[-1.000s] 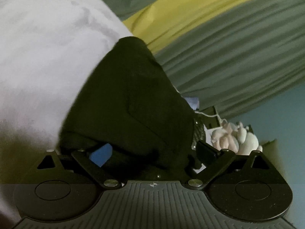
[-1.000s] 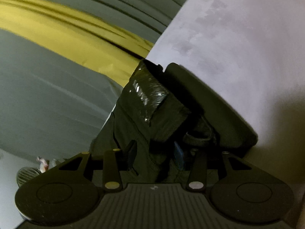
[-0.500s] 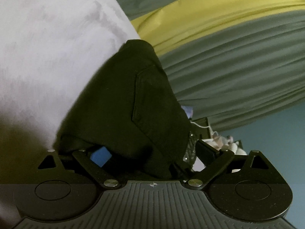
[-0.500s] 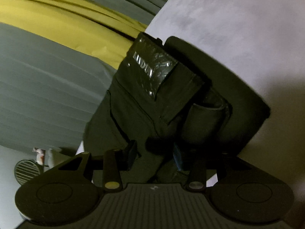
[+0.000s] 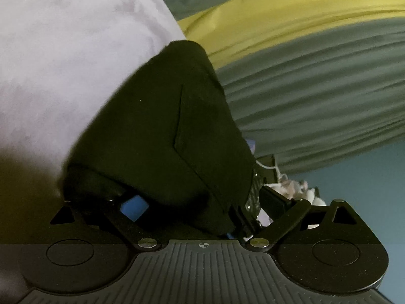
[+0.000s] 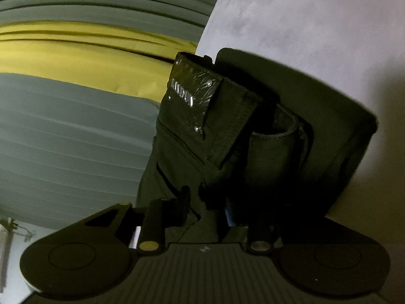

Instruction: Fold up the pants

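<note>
The black pants (image 5: 162, 136) fill the middle of the left wrist view, bunched over a pale lilac surface (image 5: 63, 50). My left gripper (image 5: 192, 210) is shut on the pants; its blue pad (image 5: 134, 204) peeks from under the cloth. In the right wrist view the pants (image 6: 222, 147) show a shiny waistband patch (image 6: 192, 91) and a belt loop. My right gripper (image 6: 205, 205) is shut on the pants near the waistband, fingertips buried in cloth.
Grey-green pleated curtains with a yellow band (image 5: 291, 25) hang behind; they also show in the right wrist view (image 6: 76, 58). The lilac surface (image 6: 316, 30) lies under the pants. A white object (image 5: 296, 187) sits low beside a blue wall (image 5: 367, 177).
Both grippers have kept their hold on the pants and shifted a little, so the pants and background slide in both views. The waistband patch now stands more upright in the right view.
</note>
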